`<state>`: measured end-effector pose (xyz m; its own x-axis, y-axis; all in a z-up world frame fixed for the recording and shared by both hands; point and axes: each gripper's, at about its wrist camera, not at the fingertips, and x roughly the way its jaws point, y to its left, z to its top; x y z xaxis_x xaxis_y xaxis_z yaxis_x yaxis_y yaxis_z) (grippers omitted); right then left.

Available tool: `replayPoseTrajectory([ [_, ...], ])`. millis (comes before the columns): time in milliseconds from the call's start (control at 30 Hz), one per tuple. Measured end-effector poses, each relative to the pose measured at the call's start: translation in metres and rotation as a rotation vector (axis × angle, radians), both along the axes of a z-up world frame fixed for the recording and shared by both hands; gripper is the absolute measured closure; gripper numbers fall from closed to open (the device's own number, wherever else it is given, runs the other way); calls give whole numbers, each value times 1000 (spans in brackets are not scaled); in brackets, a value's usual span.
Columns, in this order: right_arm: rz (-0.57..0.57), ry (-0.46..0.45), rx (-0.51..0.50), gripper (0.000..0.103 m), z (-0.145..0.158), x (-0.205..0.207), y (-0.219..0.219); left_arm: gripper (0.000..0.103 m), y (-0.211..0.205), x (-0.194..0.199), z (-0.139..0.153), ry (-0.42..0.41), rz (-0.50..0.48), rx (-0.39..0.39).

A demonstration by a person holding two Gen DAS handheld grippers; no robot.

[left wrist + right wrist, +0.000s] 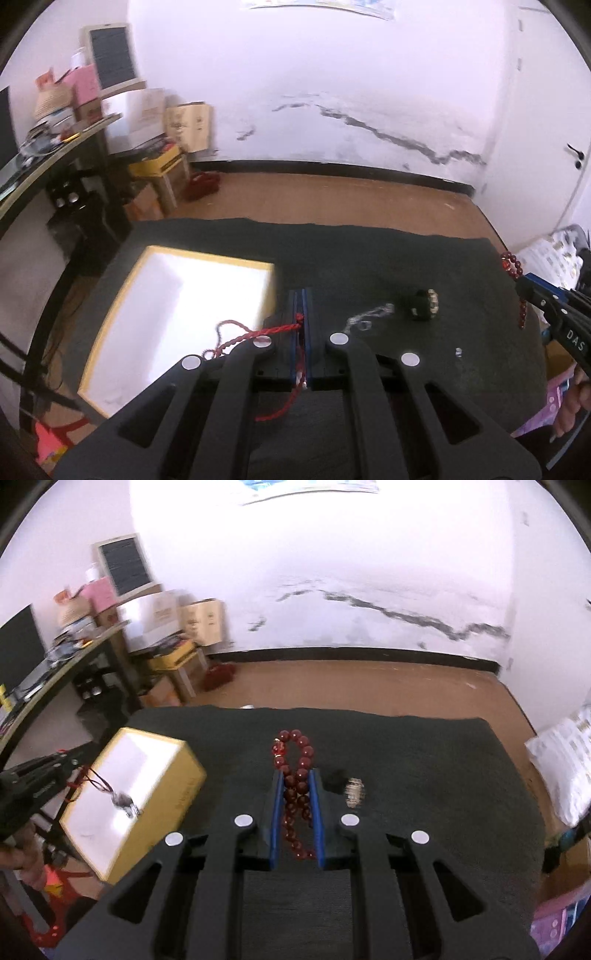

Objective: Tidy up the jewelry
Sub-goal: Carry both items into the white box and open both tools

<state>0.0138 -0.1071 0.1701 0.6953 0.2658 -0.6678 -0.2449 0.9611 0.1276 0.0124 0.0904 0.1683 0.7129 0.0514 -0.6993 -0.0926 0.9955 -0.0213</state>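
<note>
Left of the yellow-sided open box with its white interior (177,317), the left claw (303,314) clenches a twisted red cord (258,334) — likely box-bound. Right of the box, the right claw (297,775) grasps a dark-red bead bracelet (295,760) above the dark-clothed desk (424,768).

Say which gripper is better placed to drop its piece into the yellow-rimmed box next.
Left, probably. The left gripper, shut on the red cord necklace, hangs at the box edge, its pendant over the white interior. The right gripper holds the red bead bracelet above the dark cloth, farther away.
</note>
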Motion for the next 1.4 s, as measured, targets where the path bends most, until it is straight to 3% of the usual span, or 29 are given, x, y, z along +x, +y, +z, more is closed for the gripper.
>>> replayPoseTrajectory([
  [233, 207, 38, 19, 89, 13, -8, 128, 101, 70, -27, 5, 17, 112, 18],
  [267, 233, 47, 17, 102, 12, -7, 146, 101, 83, -31, 4, 25, 128, 17],
  [500, 351, 120, -49, 102, -20, 17, 260, 101, 139, -32, -16, 72, 214, 30],
  [633, 370, 200, -67, 102, -51, 37, 289, 101, 166, -19, -44, 122, 247, 14],
  [933, 370, 303, -143, 102, -105, 52, 308, 100, 188, 6, -118, 271, 251, -17],
  [1000, 369, 336, -142, 100, -113, 56, 309, 91, 189, 11, -131, 323, 247, -16],
  [1033, 366, 339, -147, 91, -116, 57, 311, 58, 190, 13, -136, 351, 247, -19],
  [1067, 366, 343, -142, 76, -118, 58, 311, 8, 194, 12, -140, 367, 261, -38],
  [1100, 363, 341, -121, 39, -118, 58, 309, 7, 197, 11, -141, 363, 273, -53],
  [1133, 355, 330, -99, 18, -117, 58, 307, 6, 198, 9, -139, 339, 278, -53],
  [1233, 360, 321, -102, 18, -114, 58, 306, 6, 193, 9, -141, 353, 237, -43],
  [1400, 347, 309, -93, 17, -103, 56, 297, 6, 191, 1, -136, 341, 249, -42],
])
